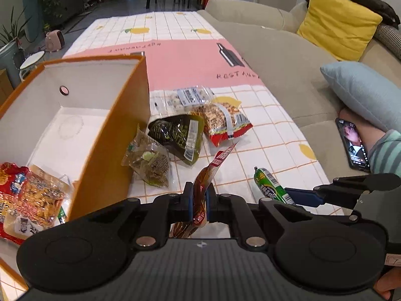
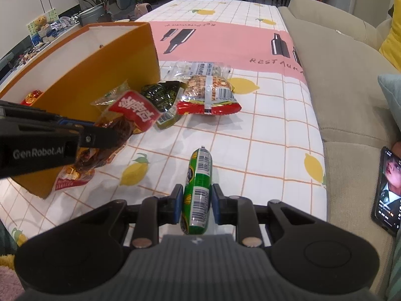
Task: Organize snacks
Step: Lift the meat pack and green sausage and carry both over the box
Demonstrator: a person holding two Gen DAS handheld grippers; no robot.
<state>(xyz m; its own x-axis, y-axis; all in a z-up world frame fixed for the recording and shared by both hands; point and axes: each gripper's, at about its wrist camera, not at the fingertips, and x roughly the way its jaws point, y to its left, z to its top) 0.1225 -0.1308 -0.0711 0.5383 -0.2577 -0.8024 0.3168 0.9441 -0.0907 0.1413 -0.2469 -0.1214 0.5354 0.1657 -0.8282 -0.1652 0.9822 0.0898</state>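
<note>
My left gripper [image 1: 199, 195] is shut on a red-and-brown snack packet [image 1: 213, 173], held above the table beside the orange box [image 1: 105, 135]; the packet also shows in the right wrist view [image 2: 125, 118]. My right gripper [image 2: 196, 198] is shut on a green sausage stick [image 2: 198, 188], which lies low over the tablecloth; it also shows in the left wrist view [image 1: 269, 185]. The box holds a red noodle-snack bag [image 1: 27, 195]. Loose on the cloth lie a clear green-tinted packet [image 1: 147, 163], a dark green bag [image 1: 178, 135], a red peanut bag [image 1: 223, 120] and a clear bag of white balls [image 1: 183, 97].
The table wears a lemon-print and pink cloth [image 1: 190, 60]. A beige sofa [image 1: 280, 57] runs along the right, with a yellow cushion [image 1: 335, 27], a blue cushion [image 1: 361, 95] and a lit phone [image 2: 387, 190] on it.
</note>
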